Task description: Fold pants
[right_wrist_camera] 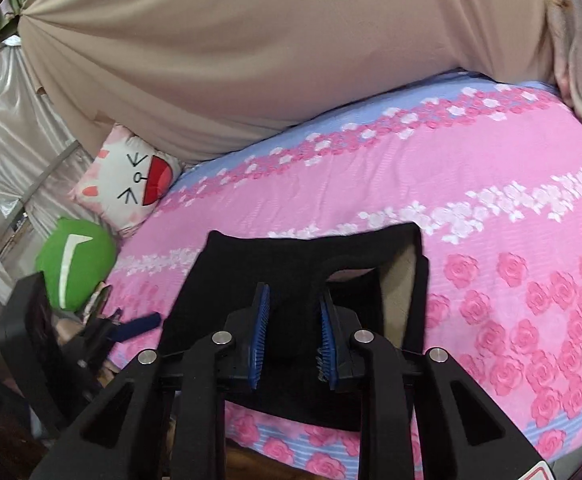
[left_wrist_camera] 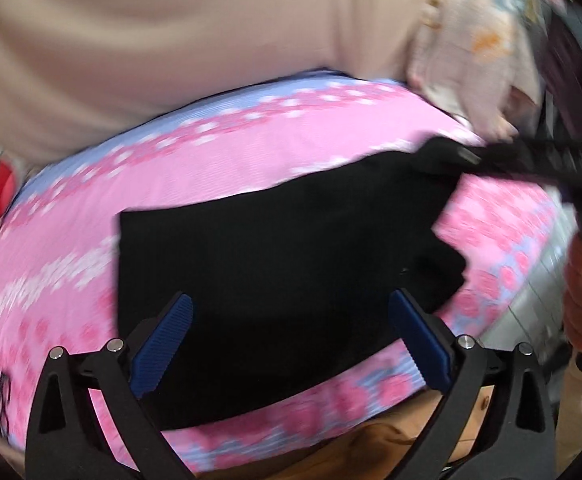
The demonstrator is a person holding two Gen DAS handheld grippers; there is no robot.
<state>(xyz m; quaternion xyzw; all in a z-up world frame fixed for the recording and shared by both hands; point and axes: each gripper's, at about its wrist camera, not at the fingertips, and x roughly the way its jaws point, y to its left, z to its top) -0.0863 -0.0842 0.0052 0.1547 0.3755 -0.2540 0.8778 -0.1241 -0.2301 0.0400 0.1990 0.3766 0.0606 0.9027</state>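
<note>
Black pants [left_wrist_camera: 283, 264] lie folded on a pink flowered bedsheet [left_wrist_camera: 251, 148]. My left gripper [left_wrist_camera: 291, 308] is open and empty, its blue pads just above the near edge of the pants. In the right wrist view my right gripper [right_wrist_camera: 295, 304] is shut on a bunched fold of the black pants [right_wrist_camera: 275, 268] and lifts it off the sheet [right_wrist_camera: 491, 200]. The right gripper also shows in the left wrist view [left_wrist_camera: 467, 156] at the pants' far right corner. The left gripper shows in the right wrist view [right_wrist_camera: 131, 330] at the left.
A beige cloth [right_wrist_camera: 271, 60] hangs behind the bed. A cat-face cushion [right_wrist_camera: 131, 180] and a green cushion [right_wrist_camera: 75, 264] lie at the bed's left end. Patterned fabric [left_wrist_camera: 471, 48] sits at the far right. A wooden bed edge [left_wrist_camera: 411, 428] runs below.
</note>
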